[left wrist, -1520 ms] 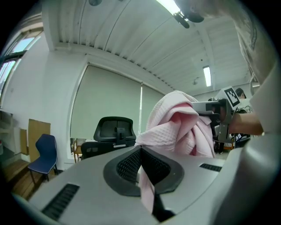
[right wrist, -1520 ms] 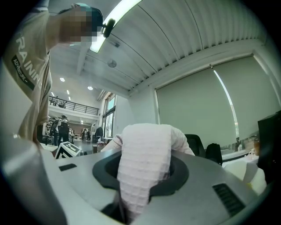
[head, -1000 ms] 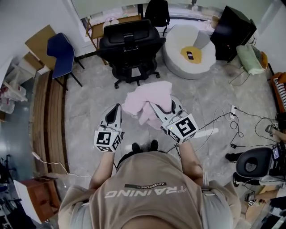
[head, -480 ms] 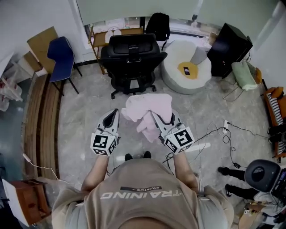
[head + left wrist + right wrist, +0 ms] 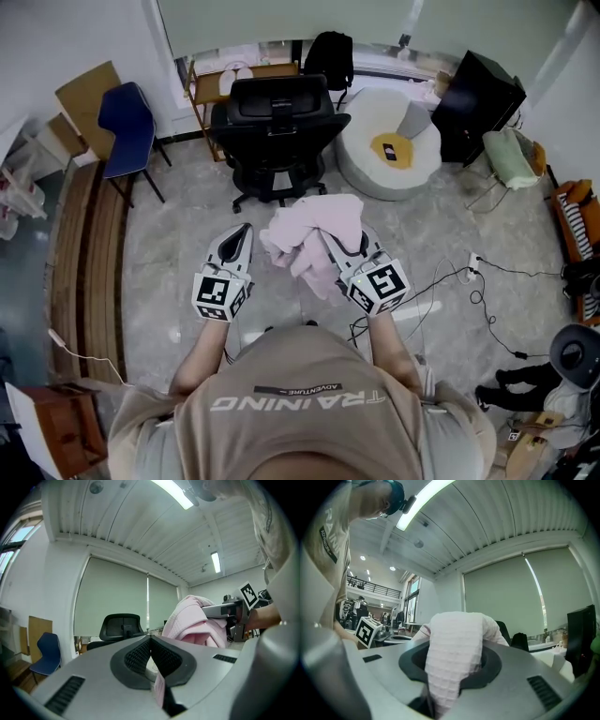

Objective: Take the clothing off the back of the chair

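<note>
Pink clothing [image 5: 314, 230]: clear of office chair [image 5: 277, 117], bunched in right gripper's [image 5: 333, 246] clamped fingers. Left gripper [image 5: 244, 232]: fingers closed, empty; best used to gather trailing folds.

The person's shirt [image 5: 300, 412] reads "TRAINING" and "ADVENTURE".

We stand on a grey stone-look floor [image 5: 187, 262], with a band of wooden boards [image 5: 89, 244] along its left side and cables [image 5: 487, 281] trailing at the right. A black office chair [image 5: 277, 117], a blue chair [image 5: 127, 117], a round white beanbag [image 5: 361, 164] and a black cabinet [image 5: 483, 98] line the far wall. Pale roller blinds [image 5: 110, 597] cover the windows, and a strip light [image 5: 171, 491] glows on the ribbed ceiling [image 5: 126, 522].
</note>
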`<state>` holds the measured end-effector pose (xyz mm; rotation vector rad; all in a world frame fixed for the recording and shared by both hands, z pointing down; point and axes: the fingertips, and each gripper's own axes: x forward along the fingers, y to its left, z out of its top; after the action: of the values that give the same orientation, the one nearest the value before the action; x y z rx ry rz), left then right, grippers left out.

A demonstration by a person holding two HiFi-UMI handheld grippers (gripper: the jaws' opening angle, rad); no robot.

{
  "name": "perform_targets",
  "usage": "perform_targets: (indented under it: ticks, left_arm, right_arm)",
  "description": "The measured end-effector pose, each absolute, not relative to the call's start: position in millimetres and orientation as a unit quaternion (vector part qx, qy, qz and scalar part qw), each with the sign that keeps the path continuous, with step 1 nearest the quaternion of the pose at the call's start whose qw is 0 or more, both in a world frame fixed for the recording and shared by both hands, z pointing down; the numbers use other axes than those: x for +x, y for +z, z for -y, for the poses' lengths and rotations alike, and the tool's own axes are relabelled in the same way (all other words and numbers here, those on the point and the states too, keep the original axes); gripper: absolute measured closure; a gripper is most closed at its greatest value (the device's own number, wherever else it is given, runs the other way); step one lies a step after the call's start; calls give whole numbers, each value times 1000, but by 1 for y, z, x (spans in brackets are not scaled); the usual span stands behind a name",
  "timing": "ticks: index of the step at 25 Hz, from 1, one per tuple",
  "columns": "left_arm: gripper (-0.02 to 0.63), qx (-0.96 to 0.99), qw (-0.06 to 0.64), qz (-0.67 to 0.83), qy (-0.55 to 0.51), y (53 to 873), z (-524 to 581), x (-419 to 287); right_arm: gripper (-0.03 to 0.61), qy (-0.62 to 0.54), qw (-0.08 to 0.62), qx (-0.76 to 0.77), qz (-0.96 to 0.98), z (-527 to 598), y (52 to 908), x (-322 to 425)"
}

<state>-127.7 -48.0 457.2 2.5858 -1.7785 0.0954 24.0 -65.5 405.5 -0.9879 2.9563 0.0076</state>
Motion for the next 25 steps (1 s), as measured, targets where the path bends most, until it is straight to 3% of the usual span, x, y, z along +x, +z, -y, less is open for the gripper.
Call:
perform_targets:
  ticks: [25]
  left_arm:
    - [604,825,0,565,29,450,43,-119]
  right_arm:
    - [437,15,10,-307,-952,63,407,28]
